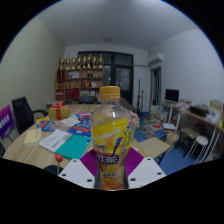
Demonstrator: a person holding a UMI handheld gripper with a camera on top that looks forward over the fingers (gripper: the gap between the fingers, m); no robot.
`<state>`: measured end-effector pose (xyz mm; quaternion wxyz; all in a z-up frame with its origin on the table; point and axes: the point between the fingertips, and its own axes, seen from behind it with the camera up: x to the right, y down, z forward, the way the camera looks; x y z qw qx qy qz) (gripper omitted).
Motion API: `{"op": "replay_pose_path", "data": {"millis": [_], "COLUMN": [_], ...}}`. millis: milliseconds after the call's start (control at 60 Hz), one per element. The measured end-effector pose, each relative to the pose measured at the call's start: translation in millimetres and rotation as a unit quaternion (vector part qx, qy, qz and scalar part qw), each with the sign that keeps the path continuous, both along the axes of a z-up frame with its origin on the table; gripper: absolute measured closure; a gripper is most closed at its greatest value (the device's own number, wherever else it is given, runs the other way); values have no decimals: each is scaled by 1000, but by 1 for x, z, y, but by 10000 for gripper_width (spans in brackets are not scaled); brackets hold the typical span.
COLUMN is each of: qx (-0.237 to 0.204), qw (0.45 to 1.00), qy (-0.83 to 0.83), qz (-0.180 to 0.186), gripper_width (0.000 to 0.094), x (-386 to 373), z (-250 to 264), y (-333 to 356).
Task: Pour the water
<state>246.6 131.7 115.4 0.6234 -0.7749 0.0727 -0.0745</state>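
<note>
A clear plastic bottle [111, 135] with an orange cap, yellow drink and a yellow and blue label stands upright between my fingers. My gripper [111, 165] is shut on the bottle, both purple pads [93, 160] pressing its lower sides. The bottle is held up above the table [35, 145], which lies beyond and to the left. No cup or other vessel for pouring is visible.
The table holds papers, a teal sheet [73, 146], and an orange box [57, 110]. A black chair [22, 113] stands left. Shelves [80, 78] line the far wall. A desk with a monitor [172, 96] and chairs stands right.
</note>
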Motion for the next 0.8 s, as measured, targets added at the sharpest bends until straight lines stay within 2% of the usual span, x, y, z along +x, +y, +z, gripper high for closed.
{"op": "replay_pose_path", "data": {"millis": [67, 83, 150, 200, 217, 350, 483, 533, 600, 650, 800], "qx": [12, 20, 5, -6, 13, 31, 3, -40, -92, -106, -116], "qw": [999, 999, 999, 999, 999, 999, 999, 998, 992, 990, 991], "qy": [34, 38, 44, 36, 33, 15, 22, 28, 45, 47, 38], "qz": [1, 2, 12, 20, 27, 39, 40, 46, 72, 81, 49], "gripper_width": [616, 615, 617, 611, 609, 578, 417, 300, 80, 81, 101], "x": [15, 16, 16, 12, 22, 20, 19, 17, 2, -4, -22], "z": [-7, -27, -30, -56, -47, -43, -46, -57, -72, -67, -30], "y": [2, -8, 5, 5, -9, -13, -13, -18, -40, -59, -126]}}
